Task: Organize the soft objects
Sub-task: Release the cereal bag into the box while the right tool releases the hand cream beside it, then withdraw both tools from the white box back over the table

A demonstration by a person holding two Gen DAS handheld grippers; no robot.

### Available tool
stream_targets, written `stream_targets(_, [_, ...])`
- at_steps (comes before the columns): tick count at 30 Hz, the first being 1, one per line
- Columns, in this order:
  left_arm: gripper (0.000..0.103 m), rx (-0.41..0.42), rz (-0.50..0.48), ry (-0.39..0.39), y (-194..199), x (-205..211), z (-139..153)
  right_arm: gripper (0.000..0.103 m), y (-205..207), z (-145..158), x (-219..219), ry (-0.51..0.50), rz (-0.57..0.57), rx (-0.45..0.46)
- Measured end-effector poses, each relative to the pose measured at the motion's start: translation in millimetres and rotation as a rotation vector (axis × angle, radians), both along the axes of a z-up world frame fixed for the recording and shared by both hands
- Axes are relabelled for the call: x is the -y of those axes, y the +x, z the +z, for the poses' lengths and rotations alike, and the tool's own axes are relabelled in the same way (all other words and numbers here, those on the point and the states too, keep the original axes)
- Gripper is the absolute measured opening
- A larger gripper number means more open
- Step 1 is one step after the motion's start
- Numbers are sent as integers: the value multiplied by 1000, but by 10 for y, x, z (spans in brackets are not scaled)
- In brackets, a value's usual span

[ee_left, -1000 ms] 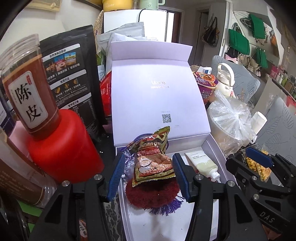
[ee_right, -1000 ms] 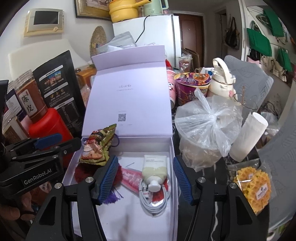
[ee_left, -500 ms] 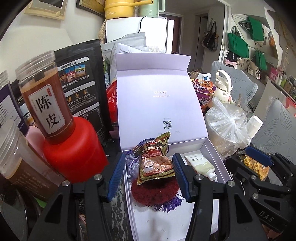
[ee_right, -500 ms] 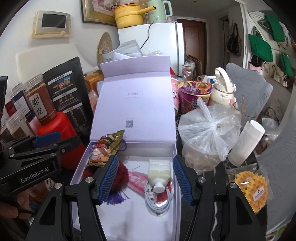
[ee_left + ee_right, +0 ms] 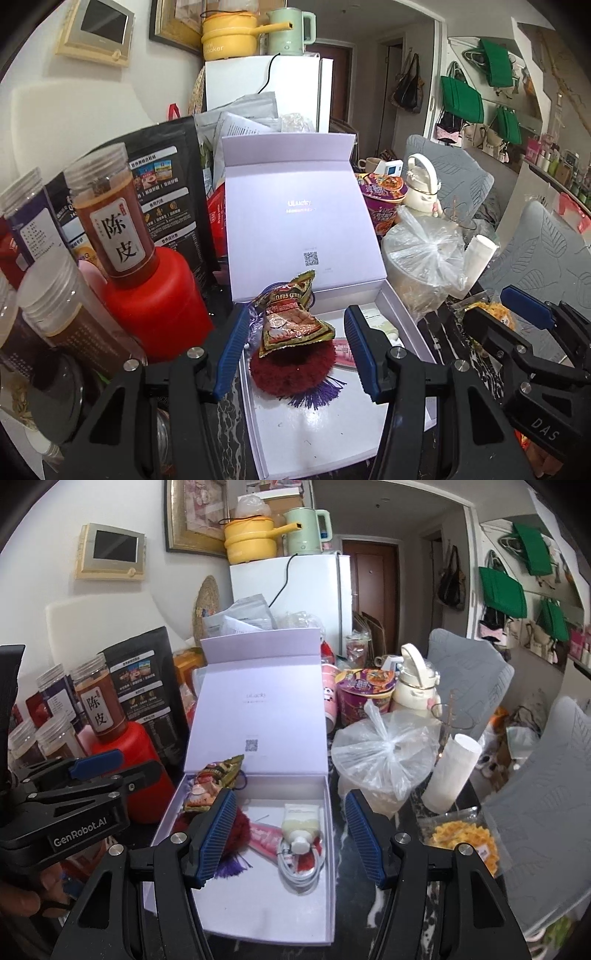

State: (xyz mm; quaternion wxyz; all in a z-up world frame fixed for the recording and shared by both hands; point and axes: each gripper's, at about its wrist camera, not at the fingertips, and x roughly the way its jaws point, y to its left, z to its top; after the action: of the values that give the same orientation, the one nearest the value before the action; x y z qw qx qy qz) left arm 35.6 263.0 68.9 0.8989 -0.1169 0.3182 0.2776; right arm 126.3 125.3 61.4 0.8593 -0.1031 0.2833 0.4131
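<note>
The left hand-held gripper [image 5: 295,349] hovers level over the near left end of the open box [image 5: 325,867], its jaws apart with nothing between the pads; a snack bag [image 5: 291,319] and a red pompom [image 5: 295,371] lie below in the box's left part. The right hand-held gripper [image 5: 290,840] is held beside it, over the box's right half, jaws likewise spread wide and empty. Under it a tube [image 5: 300,821] rests on a coiled white cable [image 5: 299,871], touching a pink sachet [image 5: 264,836]. A tied plastic bag [image 5: 384,757] sits on the counter [image 5: 347,904] just right of the box.
</note>
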Motion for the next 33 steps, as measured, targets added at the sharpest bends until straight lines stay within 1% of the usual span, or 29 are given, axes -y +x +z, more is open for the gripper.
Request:
stream_targets(5, [53,18,12,10,-124,101,98,62,-143,79,172,24,-11,6])
stream_targets(10, [53,28,7,32,-251,240,181,62,-288,157,318,31,-17,33])
stream_targets(14, [53,39,-4,44,-337,343,237,68,-407,222,436,40,-20,53])
stream_targets(15, [56,40,-5,49,-361,368,248,68,-431,237,459,42,-21,58])
stream_targets(16, [61,40,-6,54,-379,390,256,69,-447,243,482,42,-23,61])
stream_targets(17, [81,40,-6,60,-400,414,263,70,-475,256,517,43,-26,65])
stream_targets(18, [103,41,-1,71,-421,435,271,73,-490,264,540,44,-29,66])
stream_targets(20, [103,51,16,108,-476,488,288,78,-532,282,614,48,-37,75])
stream_targets(22, [103,46,37,137,-517,530,303,79,-572,283,675,47,-51,83])
stream_targets(29, [103,52,-13,117,-597,662,273,81,-701,253,878,36,-79,94])
stream_targets(33, [103,49,-47,131,-606,800,229,82,-781,238,993,35,-96,97])
